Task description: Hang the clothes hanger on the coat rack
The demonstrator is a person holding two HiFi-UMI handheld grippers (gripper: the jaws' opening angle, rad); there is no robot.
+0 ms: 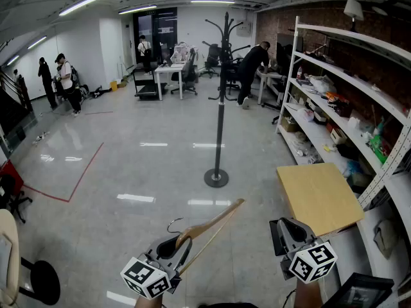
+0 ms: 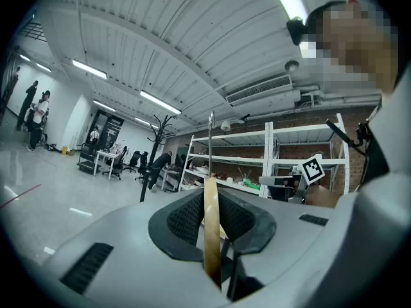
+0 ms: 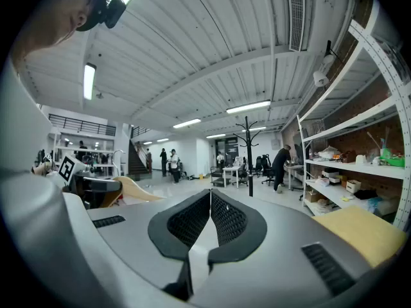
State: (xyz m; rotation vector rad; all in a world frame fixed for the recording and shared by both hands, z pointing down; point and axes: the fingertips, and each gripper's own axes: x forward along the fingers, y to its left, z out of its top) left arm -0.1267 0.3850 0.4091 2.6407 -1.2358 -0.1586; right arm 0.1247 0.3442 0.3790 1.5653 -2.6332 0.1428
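A black coat rack (image 1: 219, 101) stands on a round base in the middle of the shiny floor, well ahead of both grippers. My left gripper (image 1: 182, 241) is shut on a wooden clothes hanger (image 1: 212, 226), which slants up and to the right; its wire hook (image 1: 173, 223) curls to the left. In the left gripper view the hanger (image 2: 211, 226) stands edge-on between the pads, and the rack (image 2: 156, 153) shows far off on the left. My right gripper (image 1: 287, 226) is shut and holds nothing. Its pads (image 3: 192, 218) meet at their tips, with the rack (image 3: 250, 162) ahead.
White shelving (image 1: 359, 101) full of goods runs along the right wall. A tan board (image 1: 318, 194) leans at its foot, close to my right gripper. Desks, office chairs and several people are at the far end. Red tape (image 1: 80, 175) marks the floor on the left.
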